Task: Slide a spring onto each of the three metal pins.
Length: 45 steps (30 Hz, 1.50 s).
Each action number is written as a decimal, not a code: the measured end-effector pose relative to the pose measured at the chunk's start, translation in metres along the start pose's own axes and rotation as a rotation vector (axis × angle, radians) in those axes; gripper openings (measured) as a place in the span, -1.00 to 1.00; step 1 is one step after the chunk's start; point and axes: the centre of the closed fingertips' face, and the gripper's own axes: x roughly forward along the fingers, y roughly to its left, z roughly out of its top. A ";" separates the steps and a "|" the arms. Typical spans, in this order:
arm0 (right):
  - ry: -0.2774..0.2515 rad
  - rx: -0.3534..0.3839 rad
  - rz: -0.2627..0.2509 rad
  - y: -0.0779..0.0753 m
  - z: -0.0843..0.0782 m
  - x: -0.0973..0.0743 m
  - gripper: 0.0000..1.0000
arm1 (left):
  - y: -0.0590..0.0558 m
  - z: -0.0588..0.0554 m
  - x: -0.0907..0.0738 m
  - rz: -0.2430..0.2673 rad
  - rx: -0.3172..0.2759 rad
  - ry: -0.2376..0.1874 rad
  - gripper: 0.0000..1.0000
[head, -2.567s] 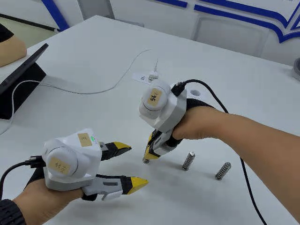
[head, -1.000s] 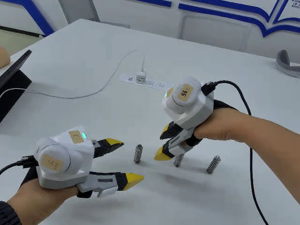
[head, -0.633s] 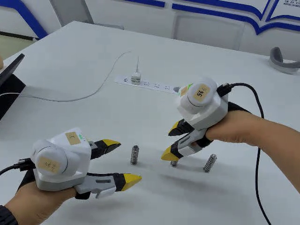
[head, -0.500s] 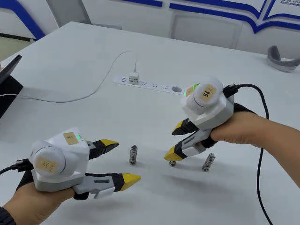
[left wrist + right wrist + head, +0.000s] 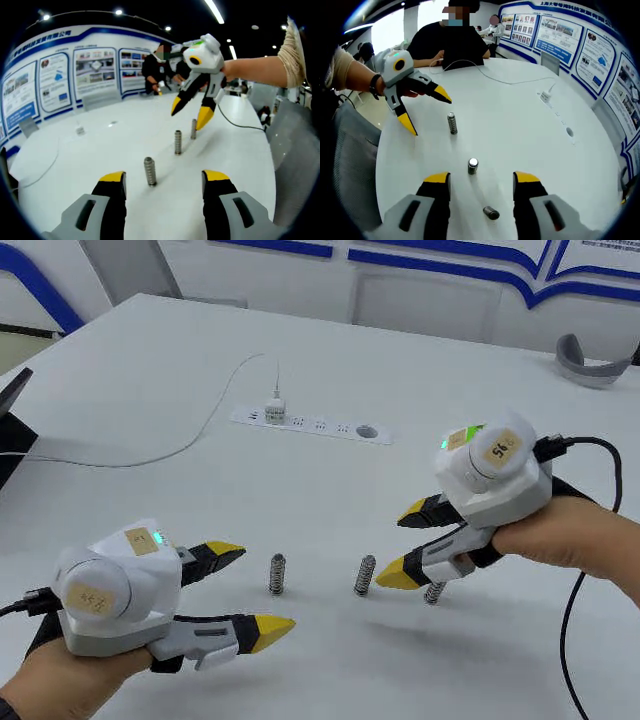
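Tongs first: my left tongs [image 5: 262,587] hover spread and empty over the white table [image 5: 300,480]. Three grey coiled metal springs stand upright in a row on it: the left spring [image 5: 277,574], the middle spring [image 5: 365,576], and the right spring [image 5: 434,592], partly hidden behind my right tongs [image 5: 392,553], likewise spread, holding nothing.

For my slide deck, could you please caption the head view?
Both open, the left gripper and right gripper hover by three upright springs on a white table.
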 end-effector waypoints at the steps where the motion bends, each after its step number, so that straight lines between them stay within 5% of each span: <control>1: -0.001 0.003 -0.005 0.000 -0.002 -0.002 0.04 | 0.000 0.000 0.000 0.000 0.000 0.000 0.25; 24: -0.113 0.120 -0.116 0.004 -0.043 -0.038 0.18 | -0.004 0.001 -0.002 -0.004 -0.003 0.004 0.31; 45: -0.161 0.174 -0.168 0.015 -0.064 -0.050 0.25 | -0.005 -0.005 -0.008 0.012 -0.018 0.010 0.33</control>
